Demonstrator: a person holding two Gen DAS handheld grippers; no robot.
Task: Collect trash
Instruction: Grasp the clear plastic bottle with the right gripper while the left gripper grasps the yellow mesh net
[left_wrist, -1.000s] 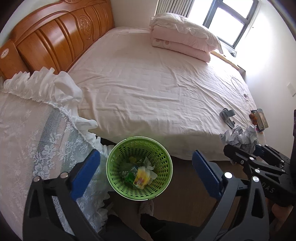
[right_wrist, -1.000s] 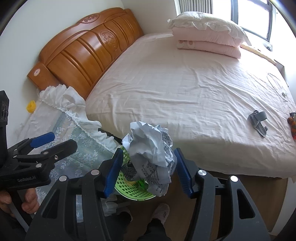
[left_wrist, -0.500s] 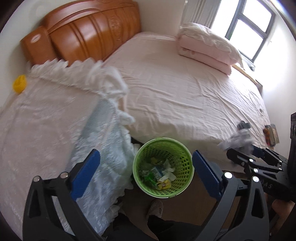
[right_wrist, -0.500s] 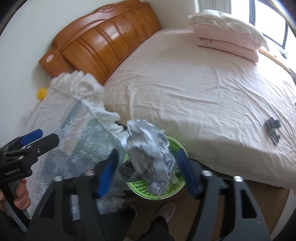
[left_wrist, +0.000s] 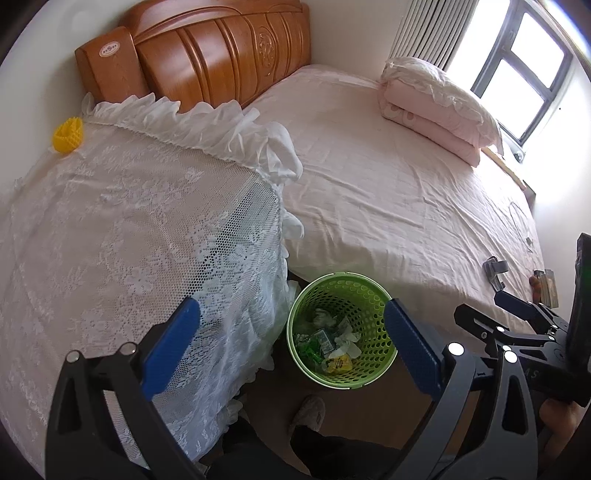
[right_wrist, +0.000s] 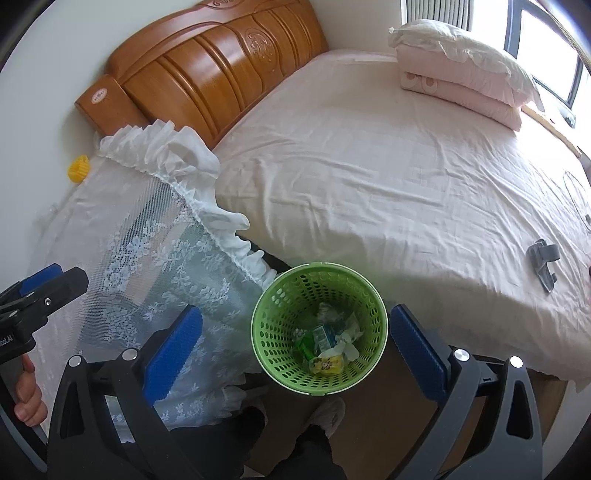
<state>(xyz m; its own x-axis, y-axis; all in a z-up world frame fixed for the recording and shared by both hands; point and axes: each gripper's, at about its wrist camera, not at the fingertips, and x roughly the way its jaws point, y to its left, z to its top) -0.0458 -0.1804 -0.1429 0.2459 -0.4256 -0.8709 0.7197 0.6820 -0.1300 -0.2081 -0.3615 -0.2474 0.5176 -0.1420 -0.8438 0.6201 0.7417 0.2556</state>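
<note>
right gripper (right_wrist: 295, 341) jaws opening, spread wide, nothing between the blue pads (right_wrist: 173, 345); it hangs right above the green basket (right_wrist: 373, 295). left gripper (left_wrist: 291, 341) also released, pads wide apart and empty, aimed down at the same basket (left_wrist: 376, 295) from slightly to the side. basket sits on the floor in the gap between the pink bed (right_wrist: 388, 184) and the lace-covered table (right_wrist: 155, 266). trash inside at the bottom: white crumpled bits (right_wrist: 347, 339), green wrapper (right_wrist: 306, 347), yellow packet (right_wrist: 327, 363). crumpled paper ball not visible in either view. grey clip-like item (right_wrist: 543, 258) lies on the bed near its right edge, well apart from the basket. small yellow object (left_wrist: 68, 134) at the far corner of the lace cloth. slippered foot (right_wrist: 328, 411) just below the basket
</note>
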